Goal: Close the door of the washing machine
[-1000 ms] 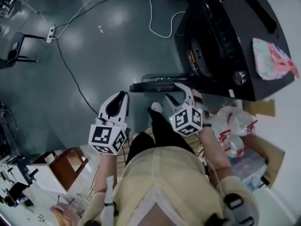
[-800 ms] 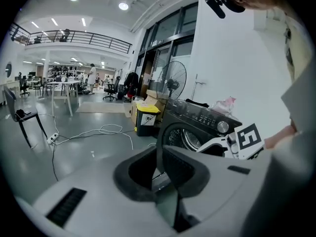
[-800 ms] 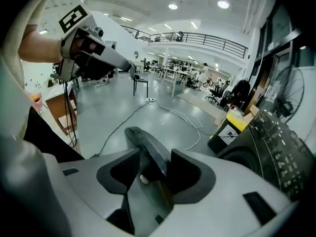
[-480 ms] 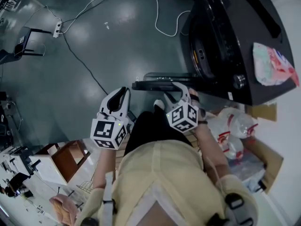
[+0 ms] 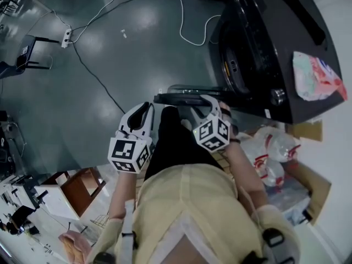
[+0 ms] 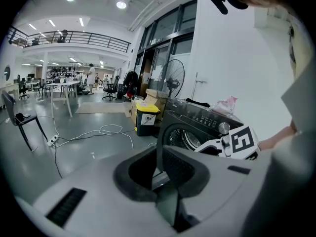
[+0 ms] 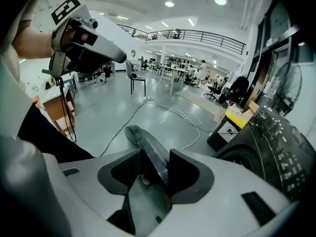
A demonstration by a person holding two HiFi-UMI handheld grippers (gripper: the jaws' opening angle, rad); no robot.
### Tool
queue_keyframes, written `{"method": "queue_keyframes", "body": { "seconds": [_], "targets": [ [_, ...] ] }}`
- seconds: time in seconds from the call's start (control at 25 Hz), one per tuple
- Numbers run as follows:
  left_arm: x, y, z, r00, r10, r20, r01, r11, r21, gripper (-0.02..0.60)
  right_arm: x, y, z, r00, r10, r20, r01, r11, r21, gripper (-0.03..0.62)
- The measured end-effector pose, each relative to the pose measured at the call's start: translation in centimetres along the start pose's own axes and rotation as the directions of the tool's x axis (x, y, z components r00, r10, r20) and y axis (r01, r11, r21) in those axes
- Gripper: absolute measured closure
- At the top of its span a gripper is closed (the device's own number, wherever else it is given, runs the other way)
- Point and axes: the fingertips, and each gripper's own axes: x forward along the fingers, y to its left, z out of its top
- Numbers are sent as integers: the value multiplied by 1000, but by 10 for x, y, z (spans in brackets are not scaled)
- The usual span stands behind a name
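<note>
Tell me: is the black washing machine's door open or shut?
Open: the dark door juts from the black machine, gripped by the right gripper.

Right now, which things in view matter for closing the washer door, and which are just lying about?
Job: washing machine; its open door; right gripper, door edge between its jaws.
Lying about: white cable; pink cloth atop machine; plastic bags; yellow-lidded bin; fan.

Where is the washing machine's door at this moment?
In the head view's middle, the door stands open before the washing machine, its edge between the jaws of the right claw.
</note>
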Motion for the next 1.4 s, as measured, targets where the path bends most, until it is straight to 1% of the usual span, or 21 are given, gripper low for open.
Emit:
{"method": "queue_keyframes", "body": {
  "seconds": [0.16,0.32,0.6,0.76,0.96,1.2,1.4],
  "targets": [
    [11,1,9,1000,-25,-2,25,1000,12,541,7,-13,4,1000,-12,-10,13,1000,24,419],
    [24,6,18,999,-48,-9,48,999,24,541,17,-32,11,999,-43,-6,43,997,58,425],
    [51,13,33,992,-118,-40,121,991,58,541,33,-70,22,995,-95,-36,100,985,139,436],
    [67,17,45,987,-151,-51,154,985,74,541,41,-99,26,988,-144,-56,153,966,207,439],
    [81,22,54,980,-186,-64,191,977,90,541,48,-131,24,975,-199,-102,220,933,284,441],
    [100,27,69,973,-220,-66,226,968,110,541,54,-166,22,960,-241,-141,276,901,334,445],
    [115,20,76,965,-253,-74,260,958,120,541,53,-187,19,949,-263,-174,310,882,356,448]
  ]
}}
